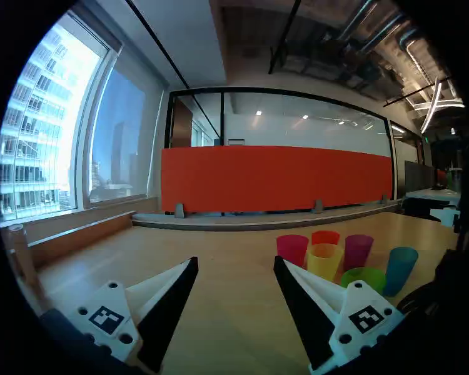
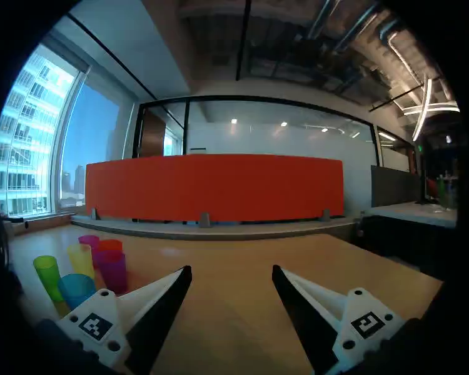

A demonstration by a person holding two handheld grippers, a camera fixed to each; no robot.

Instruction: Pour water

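Wooden table [image 1: 234,250] bearing coloured cups [image 1: 325,259], orange partition [image 1: 278,178] behind.

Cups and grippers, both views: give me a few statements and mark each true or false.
1. The left gripper and right gripper are both open and empty. True.
2. Six coloured cups stand clustered on the wooden table. True.
3. The yellow cup lies on its side. False: it stands upright.
4. The blue cup sits between the left gripper's fingers. False: it stands off to one side on the table, untouched.
5. An orange panel stands behind the table. True.
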